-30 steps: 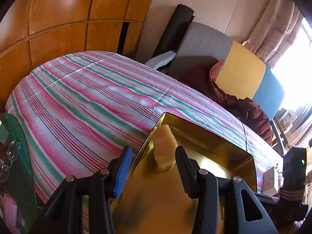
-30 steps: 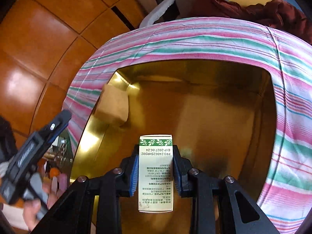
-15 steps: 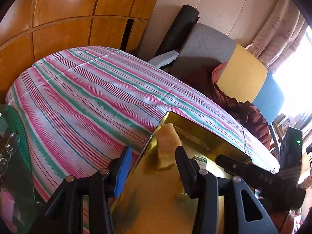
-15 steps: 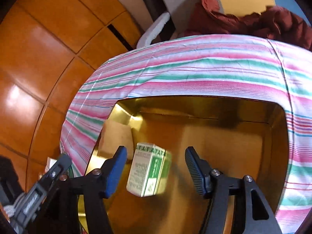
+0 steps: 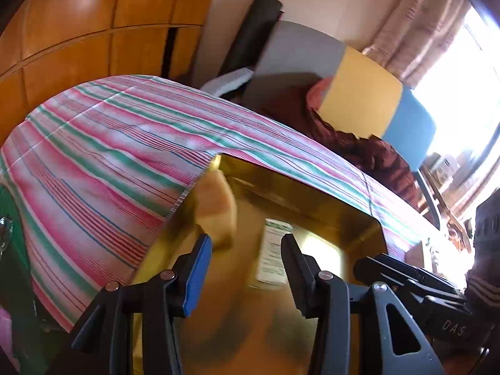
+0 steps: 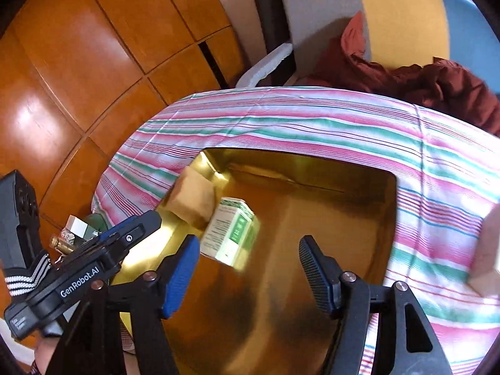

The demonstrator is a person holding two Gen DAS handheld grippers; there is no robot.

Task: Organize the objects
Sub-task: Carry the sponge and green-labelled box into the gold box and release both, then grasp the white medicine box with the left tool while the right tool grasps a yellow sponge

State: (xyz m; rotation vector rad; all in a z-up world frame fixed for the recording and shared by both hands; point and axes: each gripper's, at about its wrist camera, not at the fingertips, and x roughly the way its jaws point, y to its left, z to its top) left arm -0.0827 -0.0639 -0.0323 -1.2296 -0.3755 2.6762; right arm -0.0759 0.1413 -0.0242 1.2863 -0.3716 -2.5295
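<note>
Closest to the right wrist camera, the right gripper has its jaws opening, and nothing is between them; the green and white box is already free of it and lies tilted inside the gold tin, just ahead of the blue pad. The left gripper is partly open and holds nothing, with its fingers over the tin floor. A little farther, the box touches or almost touches a yellowish block that leans in the tin's left corner. The tin rests on a surface covered with a striped cloth; I cannot tell whether a desk or a bed is under it. Behind are a dark red blanket and wooden panels. In my judgement the box is not settled: it looks blurred and stands on an edge, so it may fall flat or push the block. Both grippers are crowded over the tin, so pulling one away carelessly could hit the box or the tin's rim and move the tin on the smooth cloth.
</note>
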